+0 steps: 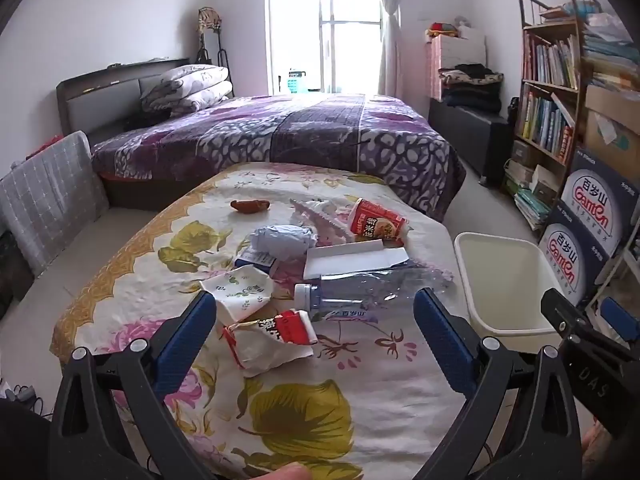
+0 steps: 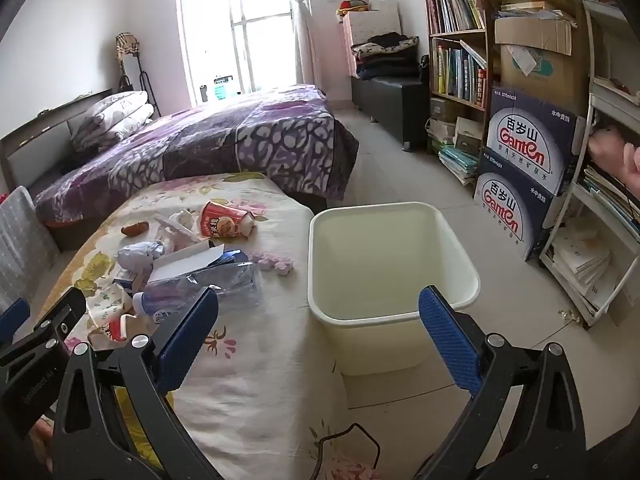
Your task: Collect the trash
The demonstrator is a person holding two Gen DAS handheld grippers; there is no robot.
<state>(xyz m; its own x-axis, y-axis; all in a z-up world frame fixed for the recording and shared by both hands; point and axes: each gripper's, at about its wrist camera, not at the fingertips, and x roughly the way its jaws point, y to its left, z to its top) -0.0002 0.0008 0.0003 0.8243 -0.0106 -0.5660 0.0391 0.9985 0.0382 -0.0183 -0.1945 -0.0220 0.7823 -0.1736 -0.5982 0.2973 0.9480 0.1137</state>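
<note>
Trash lies on a floral-covered table (image 1: 360, 420): a crushed clear plastic bottle (image 1: 360, 288), a torn red-and-white wrapper (image 1: 272, 340), a crumpled floral paper (image 1: 240, 288), a red cup-noodle container (image 1: 376, 220), a white flat box (image 1: 352, 258), a blue-grey crumpled wad (image 1: 280, 238) and a brown item (image 1: 250, 205). My left gripper (image 1: 316, 312) is open and empty, just above the wrapper and bottle. My right gripper (image 2: 320, 312) is open and empty, over the near rim of the empty white bin (image 2: 388, 256) beside the table (image 2: 256, 380). The bottle (image 2: 200, 288) and noodle cup (image 2: 224, 220) also show there.
A bed with a purple cover (image 1: 280, 132) stands behind the table. A bookshelf (image 2: 460, 40) and stacked blue water cartons (image 2: 524, 168) line the right wall. A grey padded chair (image 1: 48, 188) is at the left. A black cable (image 2: 352, 440) lies on the floor.
</note>
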